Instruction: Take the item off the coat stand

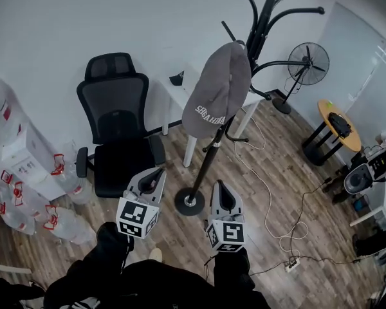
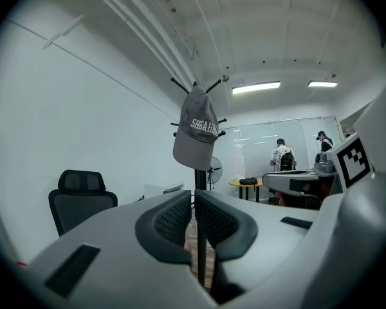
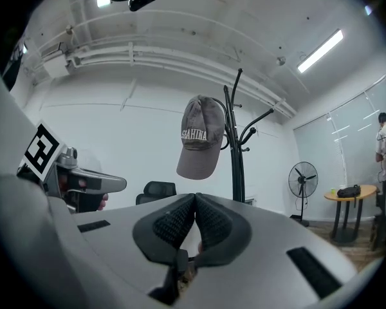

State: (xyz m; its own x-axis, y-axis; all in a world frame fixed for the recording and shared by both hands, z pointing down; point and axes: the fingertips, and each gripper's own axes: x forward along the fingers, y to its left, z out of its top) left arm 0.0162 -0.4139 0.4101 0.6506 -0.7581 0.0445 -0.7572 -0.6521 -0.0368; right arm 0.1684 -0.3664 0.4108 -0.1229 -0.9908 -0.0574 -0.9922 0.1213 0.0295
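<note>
Cap [image 1: 217, 89], grey with white lettering on its front, hangs on the black coat stand [image 1: 209, 153], hooked over one of the upper arms on the side of the pole facing the person. Nearest the camera, the left gripper [image 1: 159, 170] and the right gripper [image 1: 219, 183] are held out side by side, both pointing level toward the stand. In the left gripper view the left gripper [image 2: 193, 193] has its jaws drawn together to a thin slit with nothing in them. In the right gripper view the right gripper [image 3: 195, 196] has its pads meeting at the tips, likewise empty. Just beyond them the stand's round base [image 1: 190, 201] sits on the wood floor [image 1: 180, 243]. Above it the cap [image 2: 196, 134] hangs with its long axis nearly upright along the pole, crown uppermost, brim pointing down at the floor and lettered front turned toward the grippers; neither gripper touches the cap [image 3: 199, 140]. Left of the stand is a black office chair [image 1: 119, 134], with a white table [image 1: 174, 89] behind the pole. Farther right stand a pedestal fan [image 1: 307, 63] and a round yellow-topped table [image 1: 338, 124].
</note>
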